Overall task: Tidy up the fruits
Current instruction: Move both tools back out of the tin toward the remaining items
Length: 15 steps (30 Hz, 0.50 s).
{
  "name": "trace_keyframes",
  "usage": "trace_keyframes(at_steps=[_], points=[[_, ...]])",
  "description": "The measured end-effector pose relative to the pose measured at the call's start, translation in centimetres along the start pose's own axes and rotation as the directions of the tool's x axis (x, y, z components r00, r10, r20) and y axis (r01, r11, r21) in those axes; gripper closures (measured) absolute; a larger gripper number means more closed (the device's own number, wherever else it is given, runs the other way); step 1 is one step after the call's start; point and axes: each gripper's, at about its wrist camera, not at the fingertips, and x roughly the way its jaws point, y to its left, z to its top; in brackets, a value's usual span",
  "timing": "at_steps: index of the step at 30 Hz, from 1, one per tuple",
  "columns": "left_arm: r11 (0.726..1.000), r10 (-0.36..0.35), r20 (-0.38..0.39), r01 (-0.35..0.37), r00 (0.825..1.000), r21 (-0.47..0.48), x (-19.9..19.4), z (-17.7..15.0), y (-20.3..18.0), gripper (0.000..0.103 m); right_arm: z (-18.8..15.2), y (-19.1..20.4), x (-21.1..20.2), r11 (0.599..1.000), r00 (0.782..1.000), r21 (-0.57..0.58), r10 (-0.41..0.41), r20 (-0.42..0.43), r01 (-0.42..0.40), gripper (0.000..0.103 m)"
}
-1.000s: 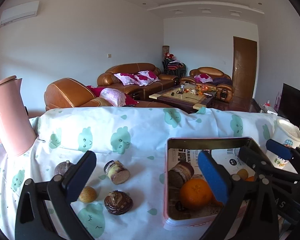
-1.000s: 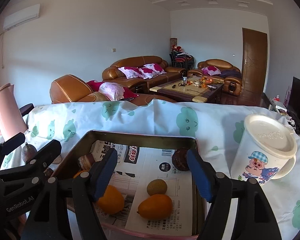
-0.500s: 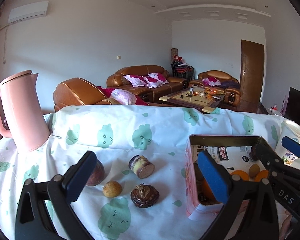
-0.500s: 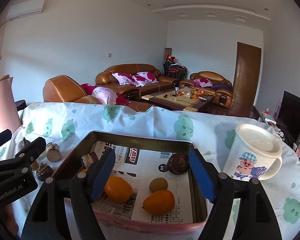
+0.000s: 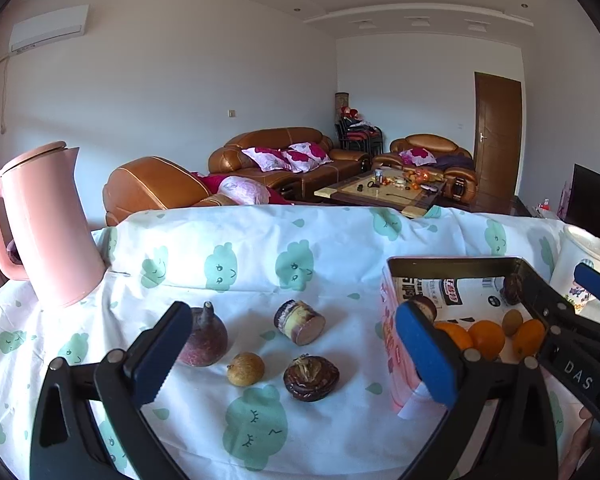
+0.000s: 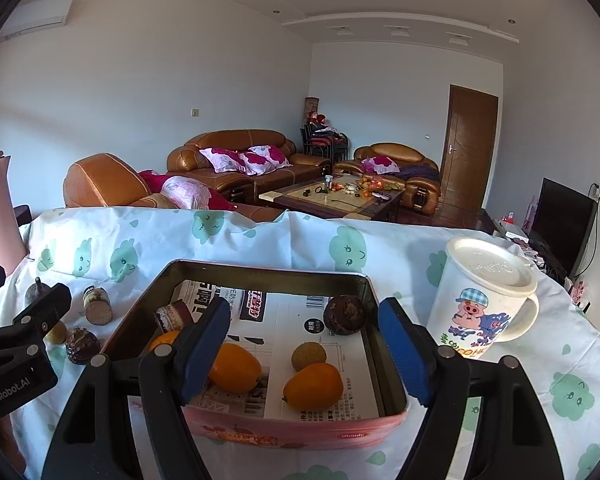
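The white tablecloth with green cloud faces (image 5: 260, 264) is spreading out ahead of both pairs of jaws. The tall pink plastic kettle (image 5: 44, 228) is standing far off to the left of the left gripper (image 5: 296, 354), its handle side partly cut by the lens edge. The rectangular pink tin tray lined with newspaper (image 6: 276, 426) is sitting right under the right gripper (image 6: 304, 354), whose jaws are hanging wide apart over it, holding nothing. The white lidded mug with a cartoon pig (image 6: 486, 304) is standing just right of that right jaw.

The left gripper is gaping open too, empty, hovering above the loose fruit. Just behind its left jaw, a purple-red pointed fruit (image 5: 204, 338) is sitting half hidden by the blue pad. Between the jaws, further ahead, a cut brown-skinned chunk with a pale face (image 5: 300, 322) is lying on its side; nearer, a dark wrinkled round fruit (image 5: 311, 372) and a small tan round fruit (image 5: 245, 369) are resting side by side.

Inside the tray, between the right jaws, an orange oval fruit (image 6: 313, 385), a small green-brown fruit (image 6: 309, 355) and a dark round fruit (image 6: 345, 314) are showing clearly; another orange fruit (image 6: 236, 368) is peeking from behind the left pad, and what lies beyond it is hard to make out.
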Motion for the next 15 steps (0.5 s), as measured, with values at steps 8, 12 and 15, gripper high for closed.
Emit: trace_keyframes(at_steps=[8, 12, 15], points=[[1.000, 0.006, -0.013, -0.006, 1.000, -0.004, -0.2, -0.2, 2.3, 0.000, -0.5, 1.6, -0.9, 1.000, 1.000, 0.002, -0.021, -0.021, 0.021, 0.025], [1.000, 0.013, -0.028, -0.014, 1.000, -0.021, 0.0, -0.3, 4.0, 0.000, -0.8, 2.8, -1.4, 1.000, 0.999, -0.005, -0.026, -0.028, 0.026, 0.025], [0.999, 0.025, -0.033, -0.026, 0.999, -0.033, 0.2, -0.4, 5.4, 0.000, -0.9, 4.0, -1.7, 0.999, 0.999, -0.020, -0.034, -0.031, 0.034, 0.025]])
